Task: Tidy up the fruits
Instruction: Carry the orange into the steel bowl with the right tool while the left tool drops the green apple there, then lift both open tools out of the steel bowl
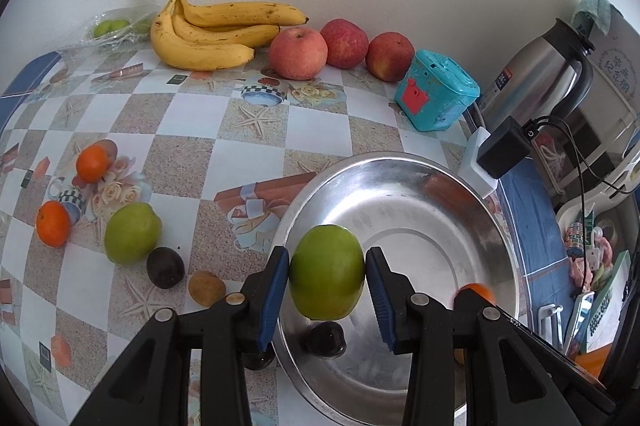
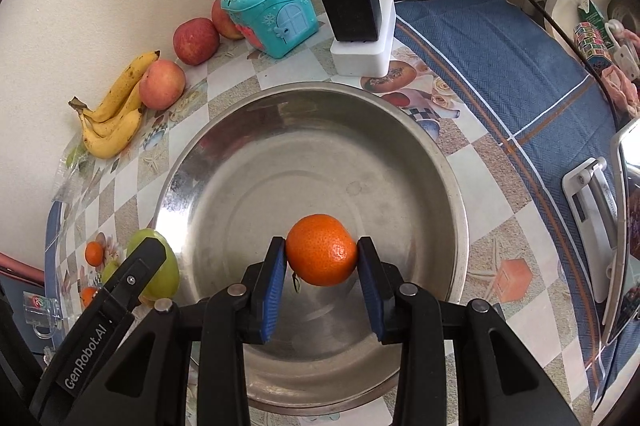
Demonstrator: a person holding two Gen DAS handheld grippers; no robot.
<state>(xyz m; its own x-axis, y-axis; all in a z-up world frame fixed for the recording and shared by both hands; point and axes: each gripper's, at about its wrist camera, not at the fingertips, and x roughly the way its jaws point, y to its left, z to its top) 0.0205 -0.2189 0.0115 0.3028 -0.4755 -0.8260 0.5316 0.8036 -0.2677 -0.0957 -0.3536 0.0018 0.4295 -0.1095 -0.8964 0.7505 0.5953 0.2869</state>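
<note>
The checkered tablecloth [image 1: 256, 154] runs to a white wall. The steel bowl [image 2: 208, 162] fills the frame centre. My left gripper [image 1: 327, 280] pinches a green fruit [image 1: 327, 273] over its rim; my right gripper [image 2: 321, 256] pinches an orange [image 2: 321, 255] above its middle. Risk: released from height, either fruit could bounce or roll out.

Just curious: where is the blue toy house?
The toy house stands at the wall, right of the apples, left of the kettle, behind the bowl.
</note>
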